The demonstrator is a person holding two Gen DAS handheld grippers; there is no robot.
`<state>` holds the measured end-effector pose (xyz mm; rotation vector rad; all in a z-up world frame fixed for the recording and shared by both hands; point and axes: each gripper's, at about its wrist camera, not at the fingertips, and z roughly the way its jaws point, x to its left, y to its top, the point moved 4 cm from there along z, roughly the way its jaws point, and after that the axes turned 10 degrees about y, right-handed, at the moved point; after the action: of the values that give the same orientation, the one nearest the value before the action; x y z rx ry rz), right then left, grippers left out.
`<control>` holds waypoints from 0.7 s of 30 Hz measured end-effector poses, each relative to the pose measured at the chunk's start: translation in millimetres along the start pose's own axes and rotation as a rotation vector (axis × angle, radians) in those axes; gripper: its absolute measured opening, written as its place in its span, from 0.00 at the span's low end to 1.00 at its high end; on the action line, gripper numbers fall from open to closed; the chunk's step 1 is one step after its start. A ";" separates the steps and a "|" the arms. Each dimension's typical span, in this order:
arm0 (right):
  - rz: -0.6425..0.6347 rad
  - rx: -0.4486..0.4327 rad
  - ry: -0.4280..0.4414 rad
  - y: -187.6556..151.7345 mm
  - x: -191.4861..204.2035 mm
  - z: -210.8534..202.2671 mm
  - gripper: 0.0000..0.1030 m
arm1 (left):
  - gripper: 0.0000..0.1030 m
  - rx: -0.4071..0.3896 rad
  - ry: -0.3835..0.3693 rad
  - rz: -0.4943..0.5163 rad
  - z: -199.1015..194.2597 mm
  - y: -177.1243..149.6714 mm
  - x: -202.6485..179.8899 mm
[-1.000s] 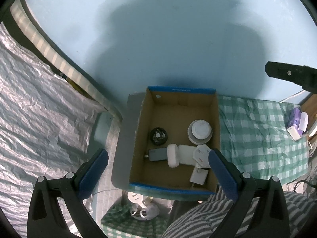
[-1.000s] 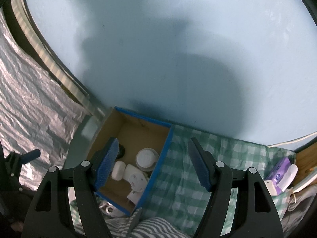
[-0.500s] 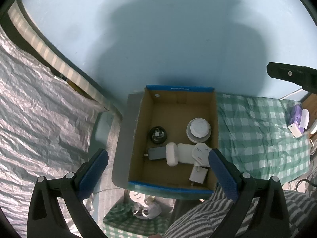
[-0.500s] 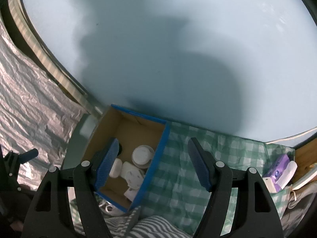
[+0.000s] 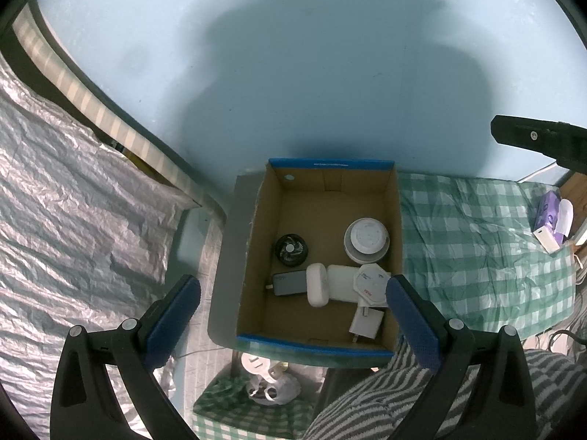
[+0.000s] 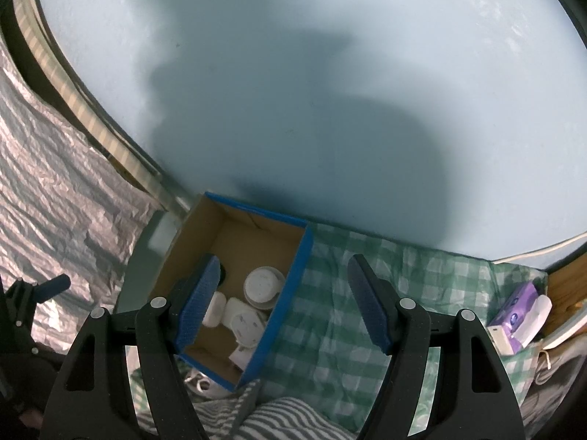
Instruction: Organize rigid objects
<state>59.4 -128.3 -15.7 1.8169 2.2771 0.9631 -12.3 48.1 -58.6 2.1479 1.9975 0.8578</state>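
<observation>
Jaws of the left gripper (image 5: 293, 315) spread wide, nothing between them; held high, looking down into a cardboard box (image 5: 398, 227) with blue-taped rims. Box contents, left wrist view: small black fan (image 5: 291, 249) lying flat near the left wall; round white stacked device (image 5: 366, 240) against the right wall; dark power bank (image 5: 289, 282) just below the fan; white oval case (image 5: 317, 284) touching it; white flat block (image 5: 341, 282) beside that; white multi-sided plug adapter (image 5: 370, 281) overlapping the block; white charger (image 5: 367, 323) nearest the front rim. Items crowd the near-right part; the far half of the box floor is bare. Box sits on a green checked cloth (image 5: 477, 242). Purple tissue pack (image 5: 548, 216) lies at the cloth's far right edge, well apart from the box. Something white with a plastic bag (image 5: 268, 388) lies below the box's front rim; cannot identify it.

Right wrist view: right gripper (image 6: 282, 304) also spread and empty, above the box's right wall and the cloth. Cloth between box and tissue pack shows no loose objects.

Judgement: gathering looks largely done; both hands idle above the box. Next move calls either for tidying the jumbled pile, lowering one gripper to pinch the adapter or charger, or fetching any remaining piece. Risk: stacked items slipping when one is lifted.
</observation>
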 end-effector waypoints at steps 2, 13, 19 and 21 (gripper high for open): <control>0.000 0.000 -0.001 0.0 -0.1 0.1 0.70 | 0.99 0.001 -0.001 0.000 -0.4 -0.2 -0.2; 0.006 -0.002 -0.002 -0.5 -0.8 0.2 0.70 | 0.99 0.004 -0.012 0.003 1.6 1.3 -1.7; 0.009 0.002 -0.009 -0.5 -3.3 1.9 0.70 | 0.99 0.001 -0.017 0.014 2.3 2.7 -4.3; 0.010 0.002 -0.010 -0.6 -3.6 2.6 0.70 | 0.99 0.005 -0.019 0.013 2.7 2.1 -4.5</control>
<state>61.1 -130.5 -19.2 1.8321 2.2659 0.9517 -9.1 44.4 -61.5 2.1659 1.9814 0.8322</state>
